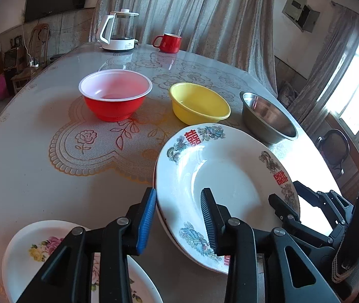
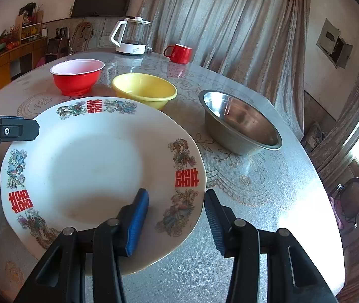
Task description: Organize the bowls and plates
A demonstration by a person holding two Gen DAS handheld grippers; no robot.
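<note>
A white plate with red characters and dragon patterns (image 1: 227,176) (image 2: 98,166) lies on the table, seemingly stacked on another plate. My left gripper (image 1: 178,217) is open, its jaws astride the plate's left rim. My right gripper (image 2: 176,217) is open, its jaws astride the plate's right rim; it also shows in the left wrist view (image 1: 293,197). A white plate with flowers (image 1: 28,252) lies at the near left. A red bowl (image 1: 115,93) (image 2: 77,75), a yellow bowl (image 1: 199,103) (image 2: 144,91) and a steel bowl (image 1: 267,118) (image 2: 240,123) stand behind.
A glass kettle (image 1: 120,30) (image 2: 132,36) and a red mug (image 1: 169,43) (image 2: 179,53) stand at the table's far edge by the curtain. The round table (image 1: 28,164) has a lace-pattern cover. A chair (image 2: 351,199) stands to the right by the window.
</note>
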